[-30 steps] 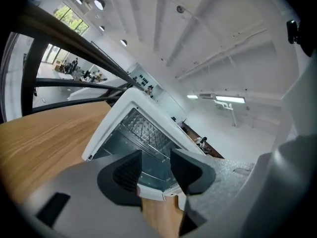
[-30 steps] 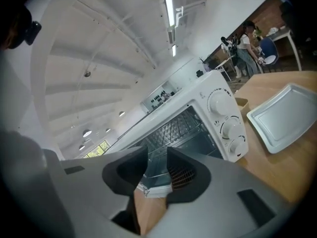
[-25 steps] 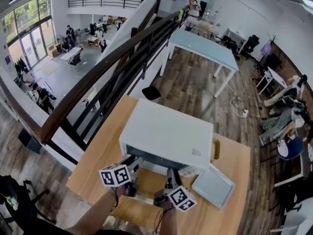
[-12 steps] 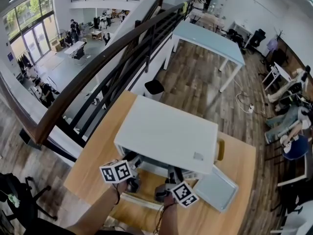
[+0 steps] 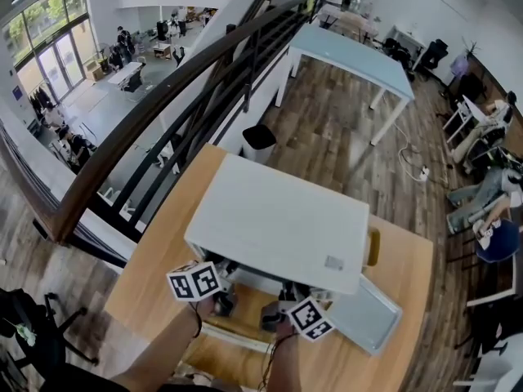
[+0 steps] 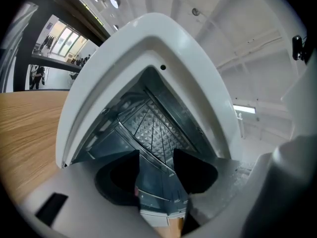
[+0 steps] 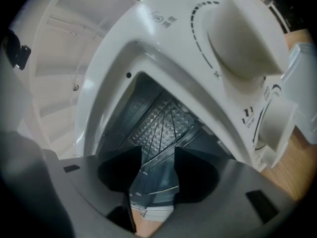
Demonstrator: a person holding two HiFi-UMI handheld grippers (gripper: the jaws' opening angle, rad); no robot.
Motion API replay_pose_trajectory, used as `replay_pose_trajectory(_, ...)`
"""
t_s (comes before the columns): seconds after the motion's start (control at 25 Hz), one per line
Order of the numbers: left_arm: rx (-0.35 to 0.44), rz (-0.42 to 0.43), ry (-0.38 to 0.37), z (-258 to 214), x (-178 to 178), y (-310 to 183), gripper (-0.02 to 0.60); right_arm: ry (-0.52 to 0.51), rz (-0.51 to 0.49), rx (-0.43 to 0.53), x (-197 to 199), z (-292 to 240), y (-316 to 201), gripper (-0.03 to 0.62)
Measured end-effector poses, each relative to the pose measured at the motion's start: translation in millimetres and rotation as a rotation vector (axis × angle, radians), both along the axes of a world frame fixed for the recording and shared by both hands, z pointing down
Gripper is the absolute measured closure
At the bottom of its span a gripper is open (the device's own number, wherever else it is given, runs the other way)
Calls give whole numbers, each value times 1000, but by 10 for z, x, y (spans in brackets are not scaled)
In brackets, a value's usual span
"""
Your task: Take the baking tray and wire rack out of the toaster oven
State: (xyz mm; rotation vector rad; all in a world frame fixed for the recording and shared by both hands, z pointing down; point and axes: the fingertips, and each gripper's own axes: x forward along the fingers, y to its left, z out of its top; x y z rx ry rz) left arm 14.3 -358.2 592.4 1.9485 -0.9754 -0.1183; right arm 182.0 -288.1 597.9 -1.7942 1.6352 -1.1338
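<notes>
A pale wooden surface (image 5: 155,276), set against a dark stair railing (image 5: 163,113) on a mezzanine over an open hall, carries the white toaster oven (image 5: 278,219). In its open cavity sits what reads as the wire rack (image 6: 153,128), thin rods fanning across diamond-embossed metal. What I take for the baking tray (image 5: 368,317), a pale rimmed rectangle, lies flat on the surface just right of the oven, so that half of the job looks done. The left claw (image 6: 156,157) and the right claw (image 7: 158,155) both aim into the mouth, the right one under the big control knob (image 7: 245,33). A second ago the two marker cubes hung a little out from the oven's front in the head view; now they are tucked close under its front edge. Both claws' jaws have just been opening, the right the more. They stand apart, framing the rack's front edge beyond, and their pads press on nothing. This looks like the approach for a two-handed grab, the rack not yet gripped.
</notes>
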Motion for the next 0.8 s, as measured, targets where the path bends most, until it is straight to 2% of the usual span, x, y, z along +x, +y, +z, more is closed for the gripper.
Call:
replay_pose_trajectory(0.24,3,0,-9,40,26,-93,378,-2,3,6,38,34,-98,408)
replay_pose_trajectory(0.32,5,-6,-19,64,6,-111,398,12,0,3,36,27,-116,409)
replay_pose_trajectory(0.48,23,1,-44,95,17,-116,441,31,8,-8,38,50,-124,437)
replay_pose_trajectory(0.8,38,16,-42,92,29,-121,451,60,7,6,50,5,-167,472)
